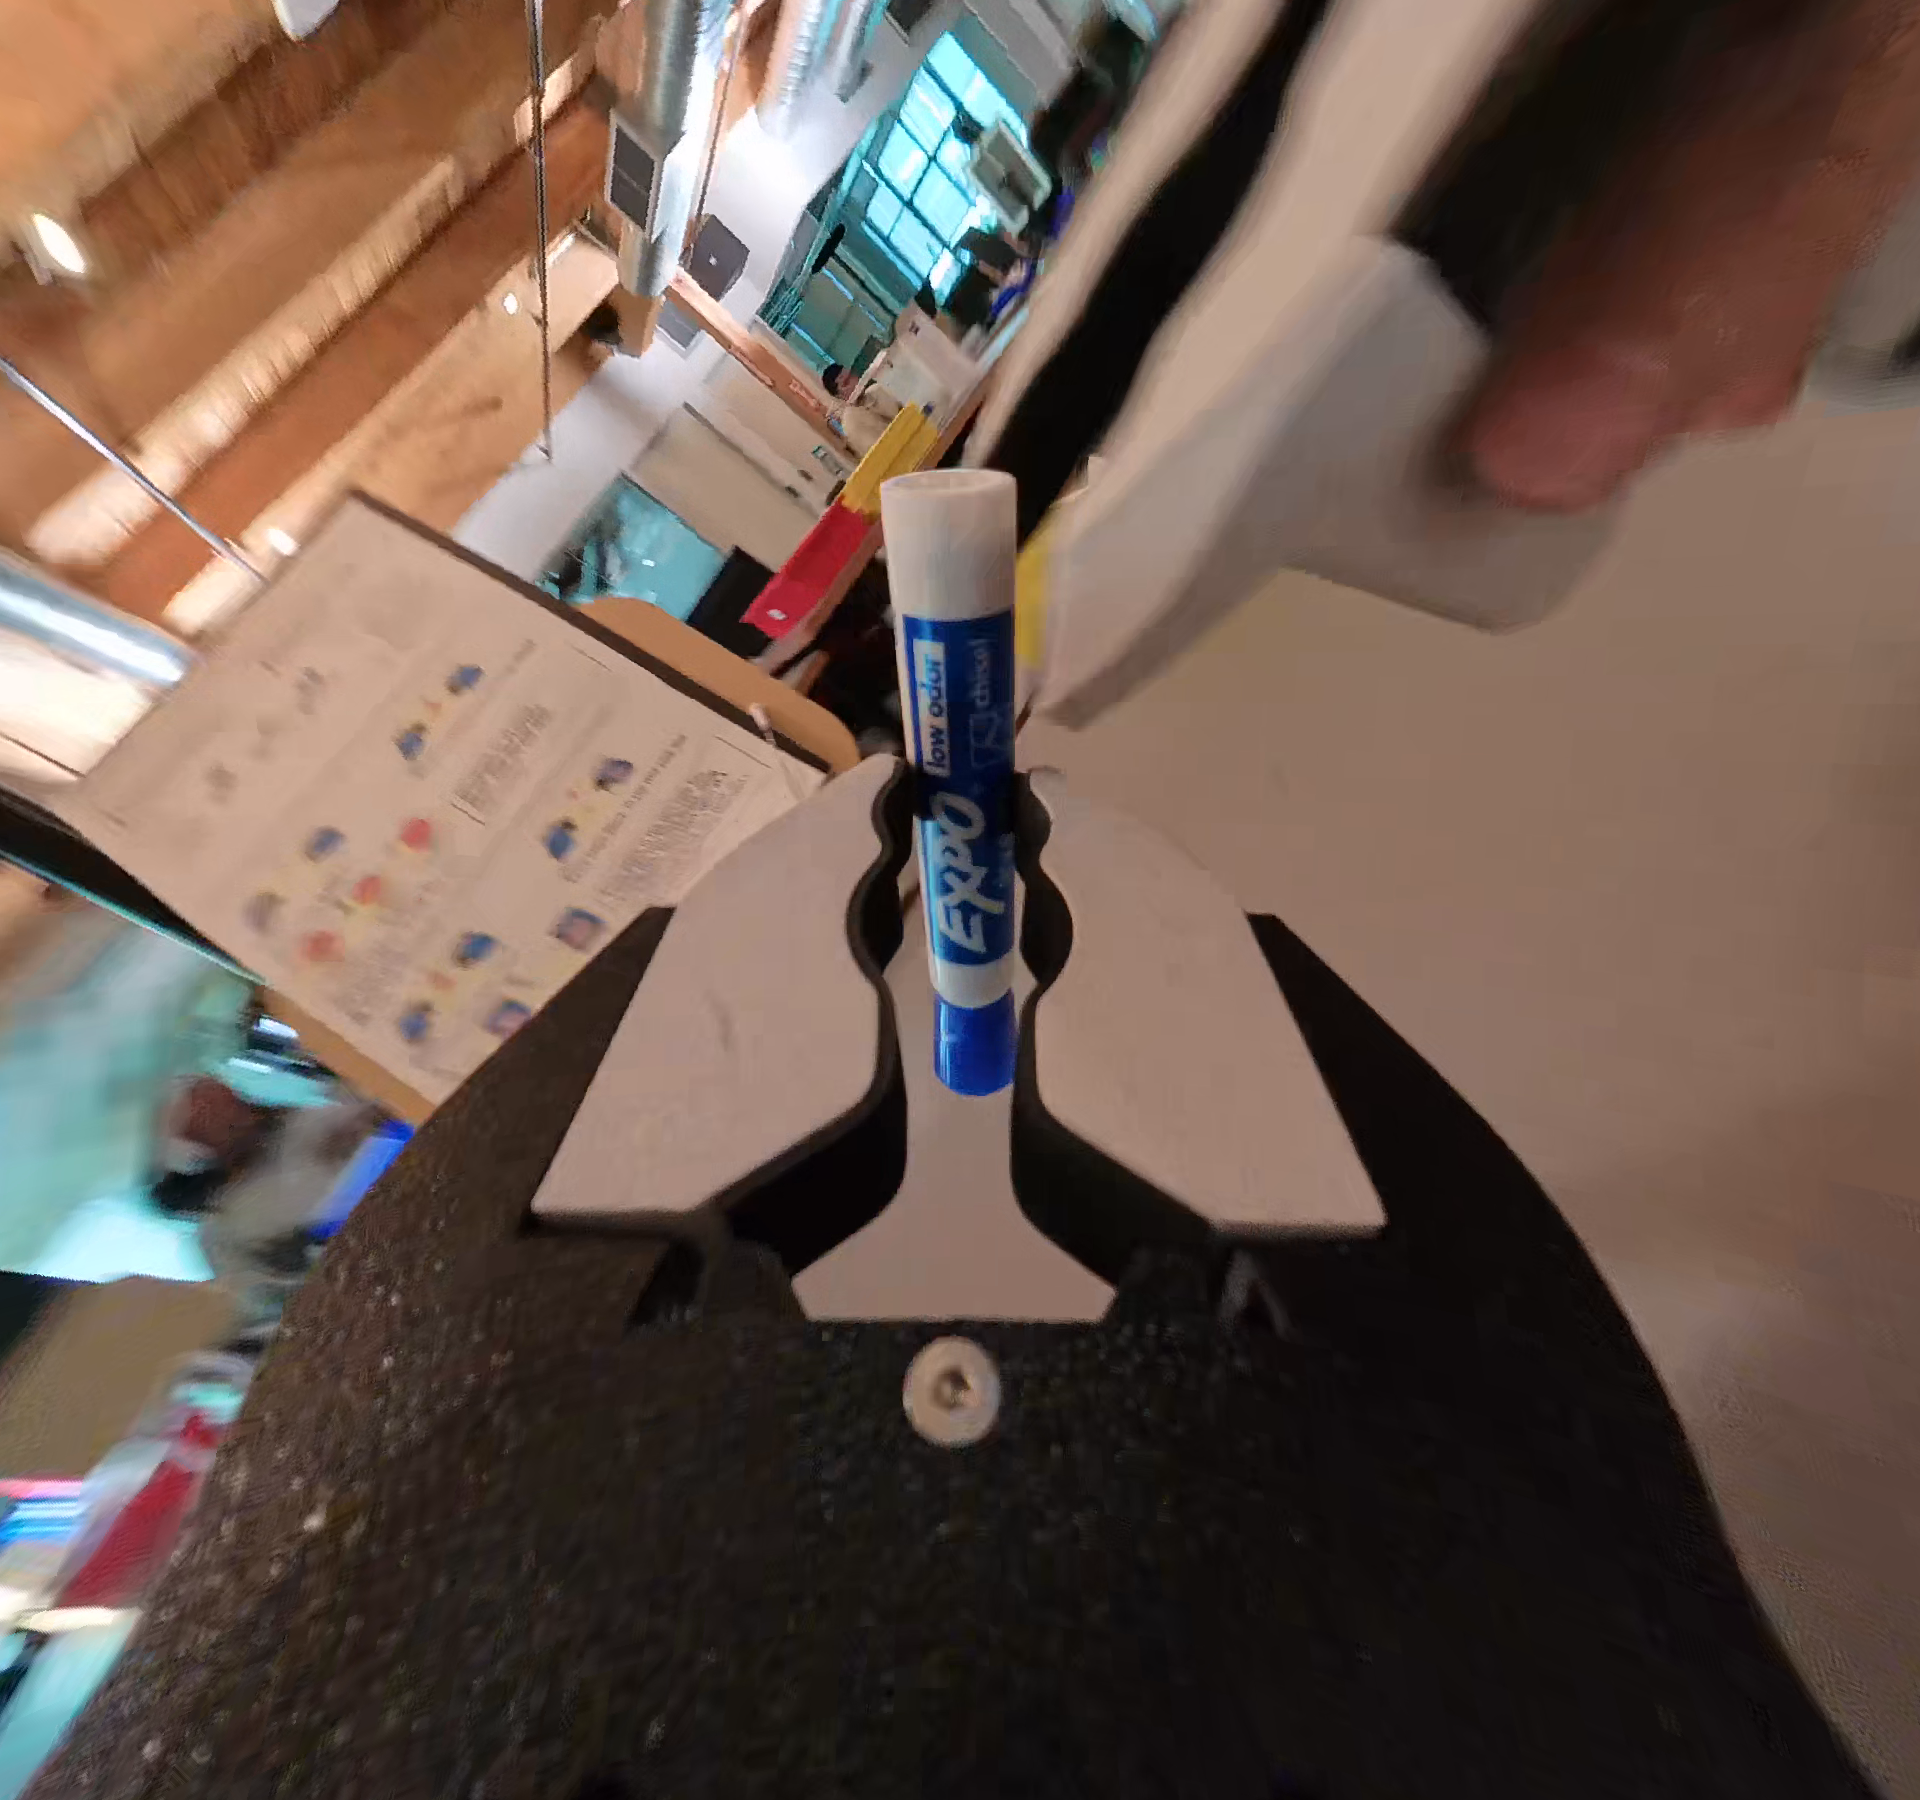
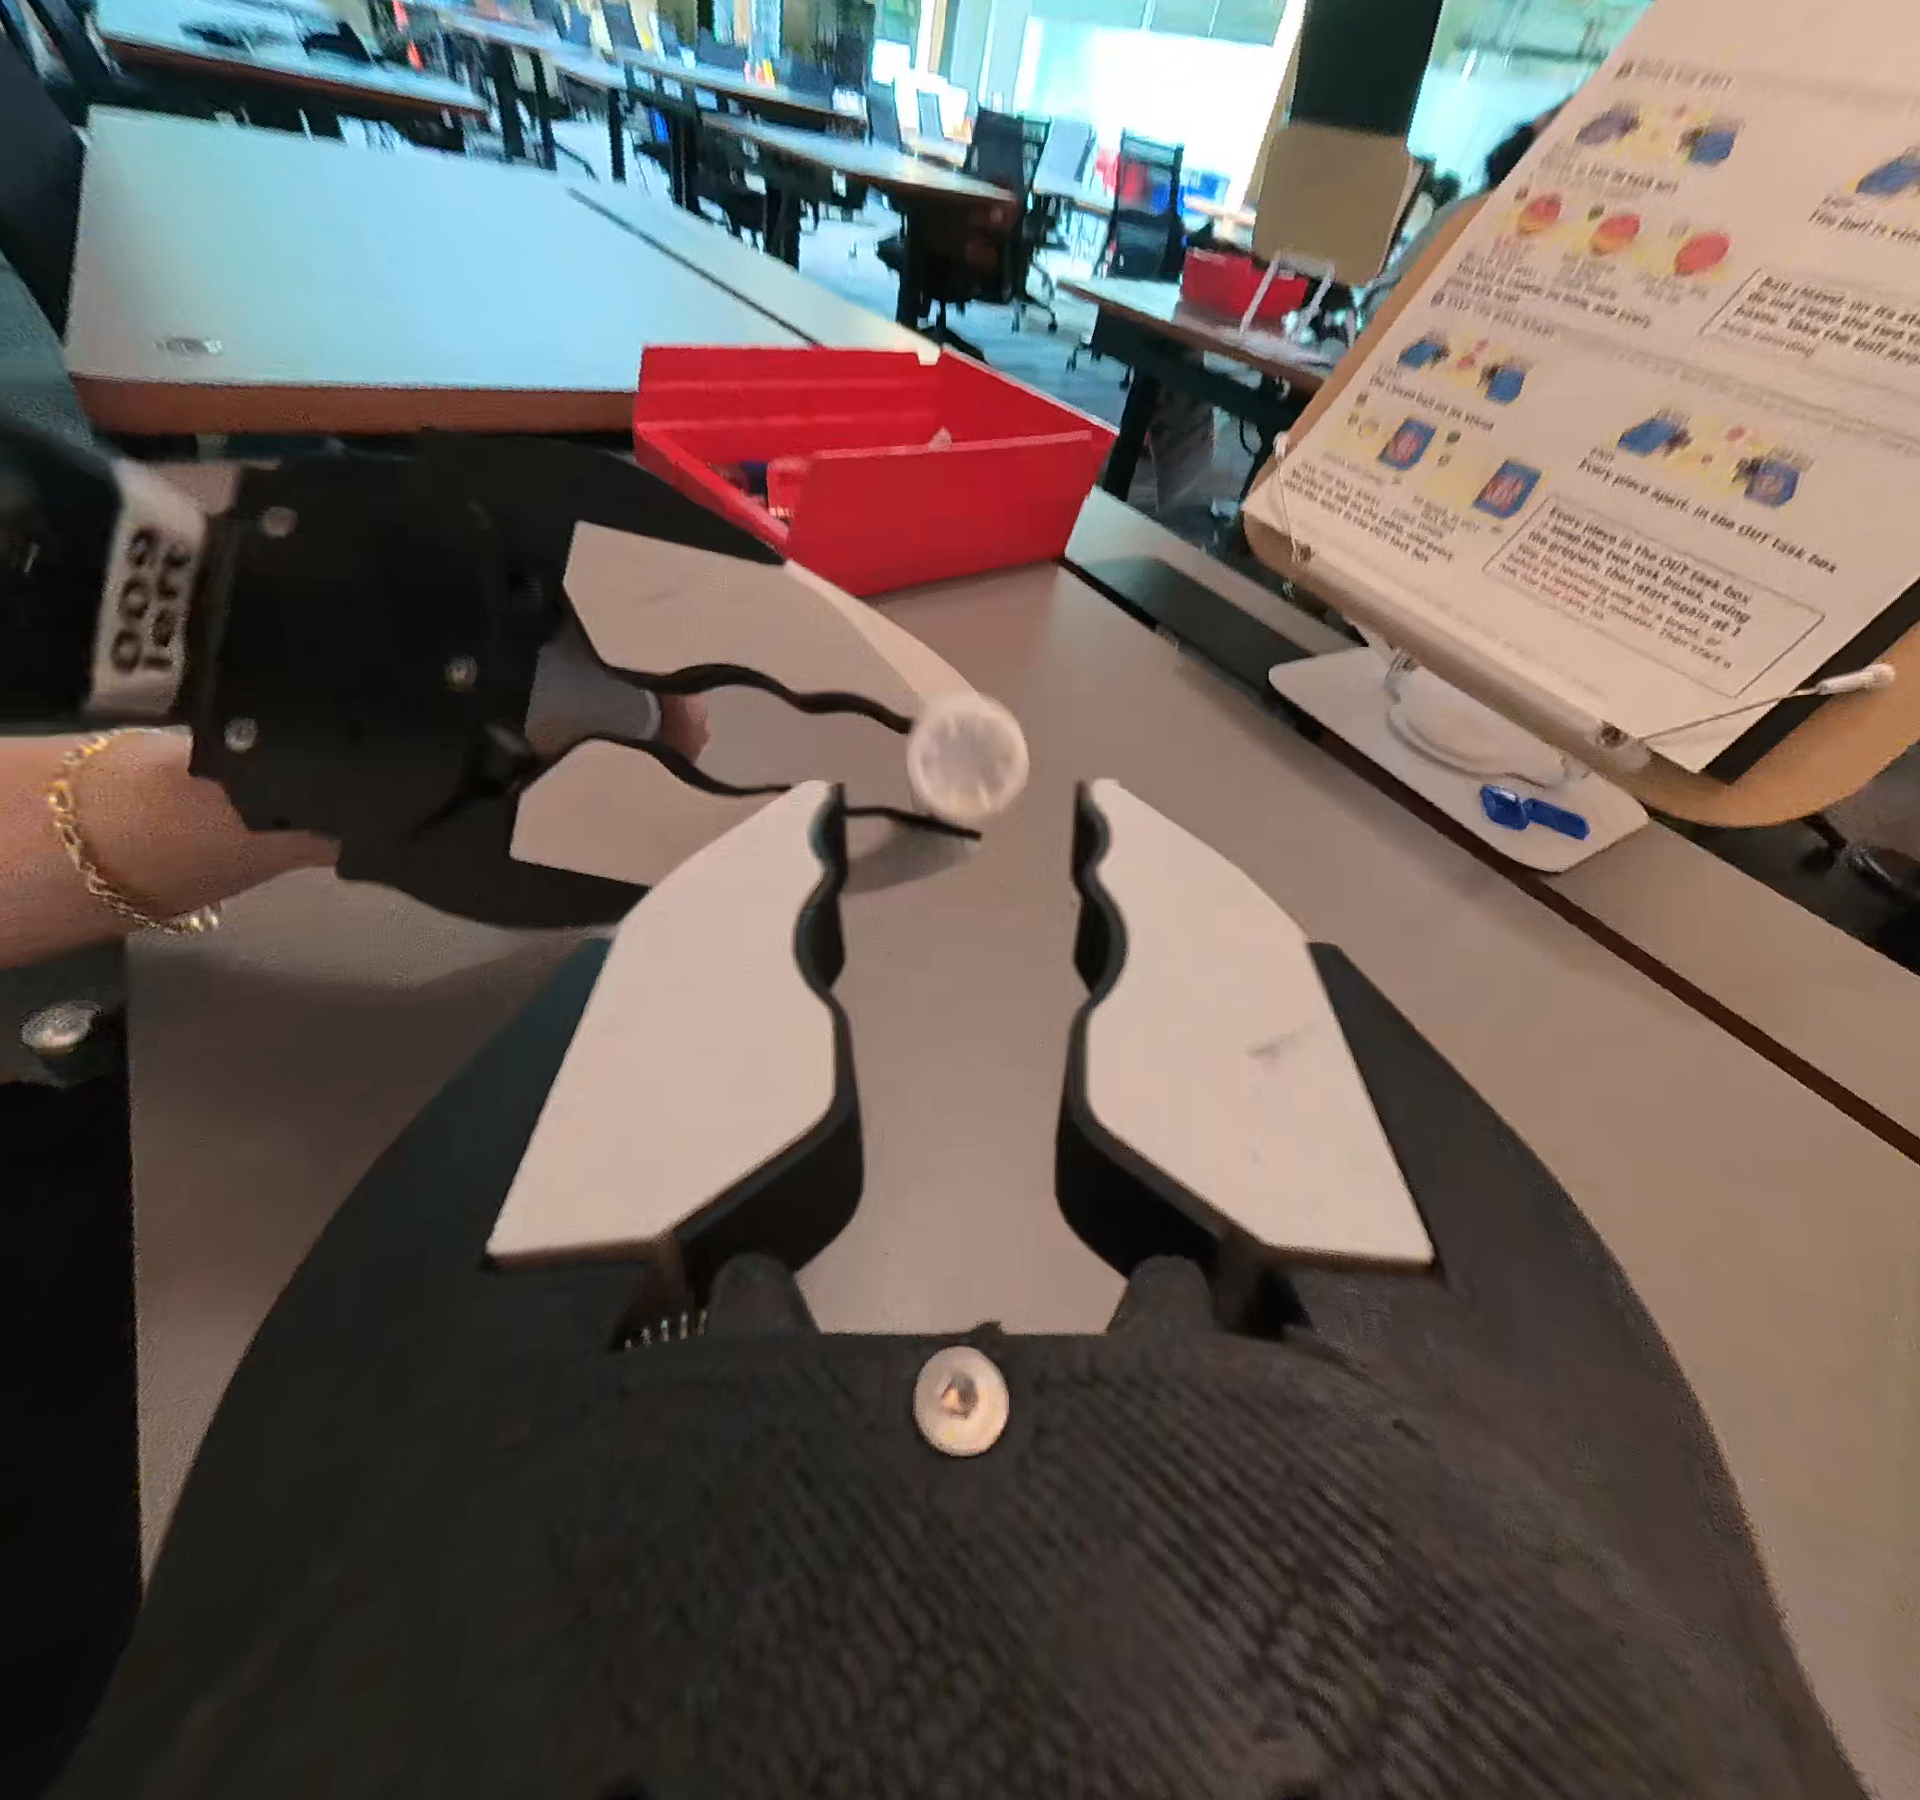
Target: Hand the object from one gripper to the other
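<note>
The left claw (image 1: 961, 794) is clamped on the marker (image 1: 961, 784) mid-barrel, held above the worktop (image 2: 1195, 919) — the right claw (image 2: 956, 815) stands apart just before its white end, not touching.

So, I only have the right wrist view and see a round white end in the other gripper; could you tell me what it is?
Observer: A marker, white with a blue label, clamped mid-body in the left gripper.
Operator: Which end faces me?
Observer: The white end; its blue cap points back between the left fingers.
Operator: Is there room for my right gripper?
Observer: Yes, much of the white barrel juts out beyond them.
</note>
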`<state>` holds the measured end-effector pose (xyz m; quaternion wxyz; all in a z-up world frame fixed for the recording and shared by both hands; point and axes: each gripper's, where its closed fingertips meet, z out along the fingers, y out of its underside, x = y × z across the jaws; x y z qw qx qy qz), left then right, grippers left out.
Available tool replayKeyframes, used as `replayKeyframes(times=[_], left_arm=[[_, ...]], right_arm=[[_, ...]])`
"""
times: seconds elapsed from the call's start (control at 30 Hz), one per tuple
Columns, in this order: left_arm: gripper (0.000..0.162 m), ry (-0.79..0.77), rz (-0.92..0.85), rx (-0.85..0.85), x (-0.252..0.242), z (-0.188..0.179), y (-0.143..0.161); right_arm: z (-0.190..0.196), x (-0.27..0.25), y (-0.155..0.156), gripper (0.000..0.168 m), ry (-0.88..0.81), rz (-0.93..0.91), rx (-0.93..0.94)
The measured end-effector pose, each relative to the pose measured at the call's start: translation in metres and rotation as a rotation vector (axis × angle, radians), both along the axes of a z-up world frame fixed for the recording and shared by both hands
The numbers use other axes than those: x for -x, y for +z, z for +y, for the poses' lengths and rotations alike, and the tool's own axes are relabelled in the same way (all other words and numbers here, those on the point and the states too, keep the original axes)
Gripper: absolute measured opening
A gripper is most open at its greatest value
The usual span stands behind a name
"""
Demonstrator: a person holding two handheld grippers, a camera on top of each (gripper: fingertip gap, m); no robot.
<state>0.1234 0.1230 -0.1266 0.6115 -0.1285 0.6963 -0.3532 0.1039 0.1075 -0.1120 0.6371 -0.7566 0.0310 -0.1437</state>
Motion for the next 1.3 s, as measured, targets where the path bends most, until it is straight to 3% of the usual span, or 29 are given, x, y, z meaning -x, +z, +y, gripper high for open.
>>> replayKeyframes(times=[0.1,0.27,0.4,0.5,0.63,0.73,0.77,0.8,0.87,0.97,1.1,1.2,1.3], left_arm=[[0.018,-0.113,0.136,0.392,0.002,0.008,0.017],[0.017,-0.392,0.328,0.974,0.015,0.011,0.046],[0.018,-0.493,0.371,1.211,0.018,0.01,0.055],[0.018,-0.511,0.402,1.342,0.017,0.009,0.054],[0.018,-0.515,0.436,1.391,0.015,0.011,0.052],[0.022,-0.484,0.426,1.27,0.014,0.01,0.049],[0.034,-0.444,0.387,1.194,0.013,0.013,0.049],[0.046,-0.377,0.337,1.095,0.01,0.019,0.048],[0.054,-0.232,0.225,0.819,0.009,0.029,0.047],[0.055,-0.129,0.061,0.319,0.018,0.022,0.047],[0.049,-0.08,-0.008,-0.243,0.021,-0.003,0.013],[0.044,-0.026,-0.056,-0.491,0.014,-0.01,-0.013],[0.044,0.046,-0.118,-0.601,0.006,-0.009,-0.021]], right_arm=[[-0.004,-0.003,0.005,0.054,0.048,0.046,-0.079],[0.005,-0.002,-0.01,0.054,0.099,0.067,-0.104],[0.02,0.003,-0.01,0.048,0.034,-0.022,-0.137],[0.02,0.002,-0.001,0.024,-0.075,-0.214,-0.172],[0.018,0.001,-0.001,0.019,-0.108,-0.286,-0.132],[0.014,-0.004,-0.003,0.018,-0.107,-0.287,-0.068],[0.011,-0.009,-0.003,0.018,-0.131,-0.299,-0.03],[0.006,-0.014,-0.005,0.018,-0.157,-0.313,0.028],[-0.003,-0.024,-0.014,0.019,-0.19,-0.322,0.176],[-0.015,-0.033,-0.027,0.018,-0.214,-0.267,0.321],[-0.015,-0.025,-0.035,0.018,-0.166,-0.096,0.323],[-0.014,-0.018,-0.035,0.018,-0.142,-0.047,0.331],[-0.013,-0.007,-0.035,0.019,-0.083,0.028,0.325]])
